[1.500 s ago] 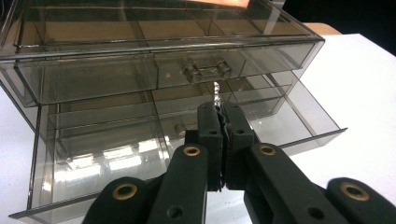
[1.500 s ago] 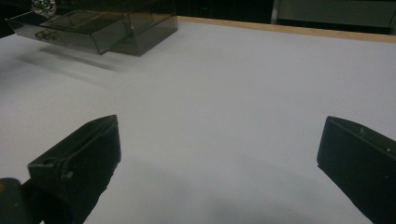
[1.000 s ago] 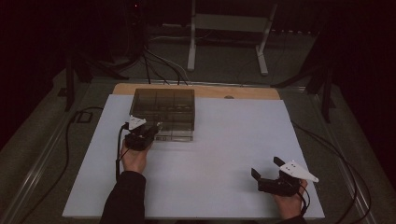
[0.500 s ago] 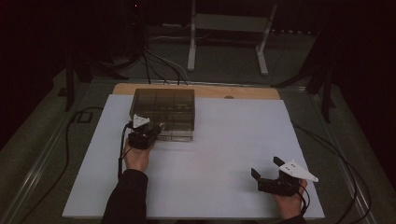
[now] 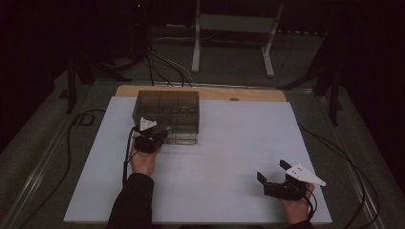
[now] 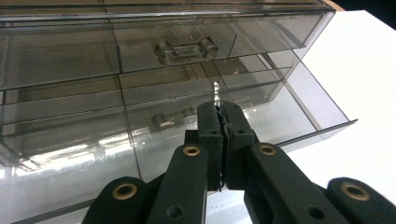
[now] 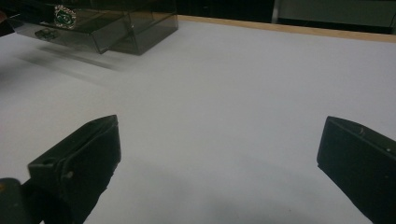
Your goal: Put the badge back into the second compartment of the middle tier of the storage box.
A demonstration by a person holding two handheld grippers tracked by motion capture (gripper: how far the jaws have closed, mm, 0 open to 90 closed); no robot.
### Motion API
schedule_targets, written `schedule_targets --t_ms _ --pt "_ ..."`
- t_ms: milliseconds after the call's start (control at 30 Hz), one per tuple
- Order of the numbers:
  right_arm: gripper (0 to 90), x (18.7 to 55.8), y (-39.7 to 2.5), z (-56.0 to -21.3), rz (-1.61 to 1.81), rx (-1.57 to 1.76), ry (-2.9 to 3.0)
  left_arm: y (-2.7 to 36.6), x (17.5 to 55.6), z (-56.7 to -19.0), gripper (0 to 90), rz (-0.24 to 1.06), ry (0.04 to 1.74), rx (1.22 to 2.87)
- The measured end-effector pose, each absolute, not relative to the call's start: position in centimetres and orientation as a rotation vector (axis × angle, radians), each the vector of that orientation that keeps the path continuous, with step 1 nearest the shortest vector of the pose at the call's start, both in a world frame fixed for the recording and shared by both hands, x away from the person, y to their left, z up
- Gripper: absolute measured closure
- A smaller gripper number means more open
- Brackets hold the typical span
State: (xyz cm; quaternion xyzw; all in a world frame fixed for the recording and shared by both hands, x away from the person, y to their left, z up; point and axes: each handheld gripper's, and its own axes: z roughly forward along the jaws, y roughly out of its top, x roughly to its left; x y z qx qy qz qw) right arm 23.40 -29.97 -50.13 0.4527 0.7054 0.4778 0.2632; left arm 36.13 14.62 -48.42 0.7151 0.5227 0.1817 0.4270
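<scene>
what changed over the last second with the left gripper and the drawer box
The left gripper edged slightly toward the smoky clear drawer box, jaws shut on the front edge of its lower drawer, which stands pulled out a little. The box kept its place on the white tabletop. The right gripper stayed open, resting near the right front corner.

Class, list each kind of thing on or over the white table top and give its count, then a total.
Smoked clear drawer box: 1
Hand-held grippers: 2, left hand-held gripper and right hand-held gripper
Total: 3
</scene>
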Motion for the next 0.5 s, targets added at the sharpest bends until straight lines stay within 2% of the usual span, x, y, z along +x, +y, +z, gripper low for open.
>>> schedule_targets --t_ms 500 --pt "0.0 23.4 -29.96 -50.14 1.292 1.225 1.908 14.5 36.53 -48.9 89.3 0.419 1.327 1.788"
